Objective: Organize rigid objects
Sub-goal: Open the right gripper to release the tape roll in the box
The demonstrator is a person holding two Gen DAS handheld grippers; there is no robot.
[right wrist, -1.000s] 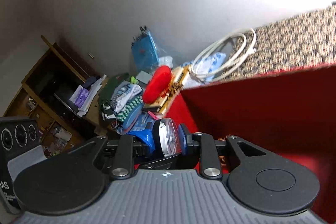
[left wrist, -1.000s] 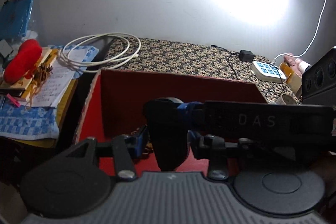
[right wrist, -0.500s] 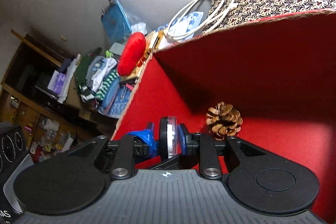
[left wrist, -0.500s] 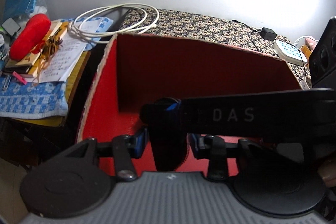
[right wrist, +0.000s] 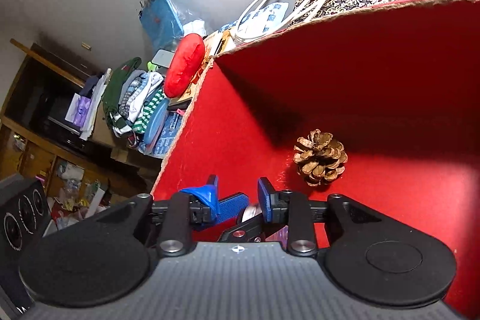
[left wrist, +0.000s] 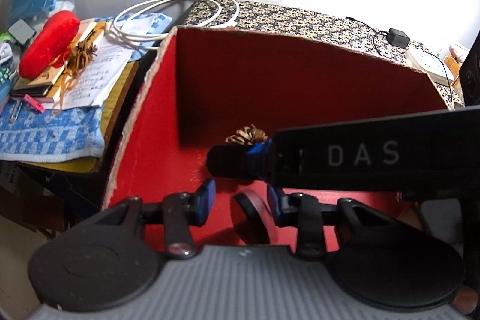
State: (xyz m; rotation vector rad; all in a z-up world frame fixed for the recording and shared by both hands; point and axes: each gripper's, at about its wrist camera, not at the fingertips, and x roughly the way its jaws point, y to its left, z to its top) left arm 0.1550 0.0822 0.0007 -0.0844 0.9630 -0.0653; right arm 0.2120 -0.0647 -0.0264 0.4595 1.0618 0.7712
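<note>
Pine cone (right wrist: 319,161) in red box (right wrist: 390,65), far corner

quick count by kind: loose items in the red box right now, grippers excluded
Pine cone: 1
Black disc: 1
Clear disc: 1
Total: 3

The red box (right wrist: 375,56) stands open-topped with a mostly bare floor; only a pine cone (right wrist: 319,161) near its far left corner obstructs passage.
</note>
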